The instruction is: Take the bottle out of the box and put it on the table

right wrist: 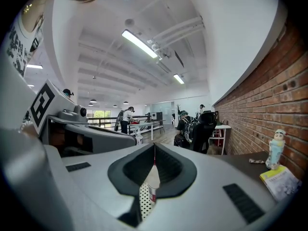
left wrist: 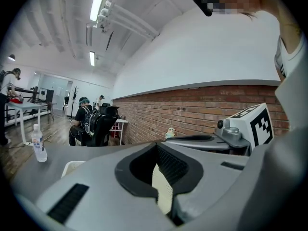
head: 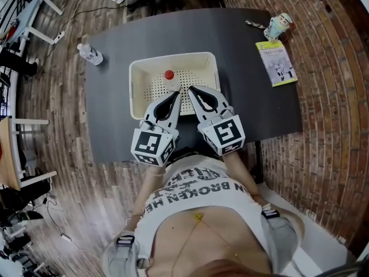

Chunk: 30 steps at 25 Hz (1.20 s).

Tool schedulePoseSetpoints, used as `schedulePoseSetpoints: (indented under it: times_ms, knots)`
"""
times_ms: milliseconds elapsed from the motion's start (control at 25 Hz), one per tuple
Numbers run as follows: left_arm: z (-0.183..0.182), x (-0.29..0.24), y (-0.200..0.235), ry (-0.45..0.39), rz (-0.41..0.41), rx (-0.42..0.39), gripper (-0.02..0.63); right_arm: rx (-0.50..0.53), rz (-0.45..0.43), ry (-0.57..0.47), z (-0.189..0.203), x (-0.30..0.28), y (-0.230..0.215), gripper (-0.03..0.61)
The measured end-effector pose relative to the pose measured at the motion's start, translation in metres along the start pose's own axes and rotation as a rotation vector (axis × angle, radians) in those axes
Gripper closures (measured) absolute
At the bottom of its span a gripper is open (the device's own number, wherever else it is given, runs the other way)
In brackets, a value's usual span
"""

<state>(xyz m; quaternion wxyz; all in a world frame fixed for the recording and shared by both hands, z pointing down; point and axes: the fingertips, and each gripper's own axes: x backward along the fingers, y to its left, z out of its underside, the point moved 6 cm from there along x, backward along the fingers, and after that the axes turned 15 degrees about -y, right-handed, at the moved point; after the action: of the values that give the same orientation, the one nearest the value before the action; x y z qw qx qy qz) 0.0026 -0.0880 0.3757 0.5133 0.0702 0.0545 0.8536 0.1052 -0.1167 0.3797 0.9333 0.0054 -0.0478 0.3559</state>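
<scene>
A white perforated box [head: 142, 77] stands mid-table, and a bottle with a red cap [head: 169, 75] stands upright inside it. My left gripper [head: 176, 94] and right gripper [head: 191, 89] hover side by side over the box's near rim, both shut and empty, tips short of the bottle. In the left gripper view the jaws [left wrist: 156, 146] meet, with the box's dotted wall [left wrist: 162, 189] showing through the gap. Through the gap of the shut jaws [right wrist: 154, 146] in the right gripper view I see the bottle [right wrist: 150, 194] and the dotted box floor [right wrist: 143, 201].
A second clear bottle [head: 90, 53] stands at the dark table's [head: 242, 85] far left corner. At the far right lie a yellow-green booklet [head: 277, 62] and a small figure [head: 279, 25]. A brick wall runs along the right; people sit at desks beyond.
</scene>
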Motion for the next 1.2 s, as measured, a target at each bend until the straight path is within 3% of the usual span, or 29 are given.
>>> schedulePoseSetpoints:
  times_ms: [1200]
  knots:
    - [0.011,-0.003,0.018,0.037,-0.023,0.014,0.606,-0.012,0.002,0.032,0.006,-0.008,-0.002,0.569]
